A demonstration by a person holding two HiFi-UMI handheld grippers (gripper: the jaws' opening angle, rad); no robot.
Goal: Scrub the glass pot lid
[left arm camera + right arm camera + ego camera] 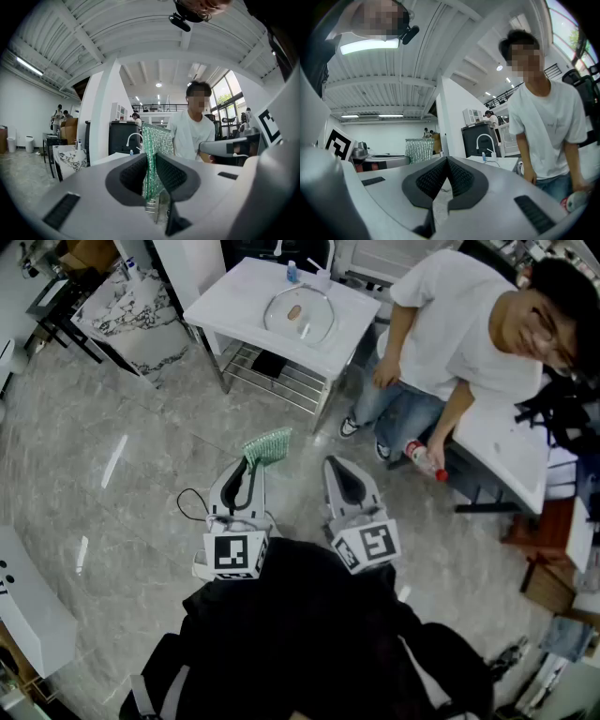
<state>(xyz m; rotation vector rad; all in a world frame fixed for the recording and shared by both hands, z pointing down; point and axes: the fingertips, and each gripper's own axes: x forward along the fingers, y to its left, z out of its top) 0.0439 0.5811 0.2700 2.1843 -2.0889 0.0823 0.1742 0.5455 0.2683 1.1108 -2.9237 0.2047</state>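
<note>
On the white worktop (225, 298) well ahead of you, the glass pot lid (298, 317) lies flat. Your left hand-held gripper (251, 468) is clamped on the lower edge of a green scrub pad (268, 446). Your right hand-held gripper (345, 472) is closed and empty.

Risks:
- The pad pulls out under scrubbing pressure.
- The unsteadied lid skates off the worktop.
- The seated person (441, 324) is close by.
</note>
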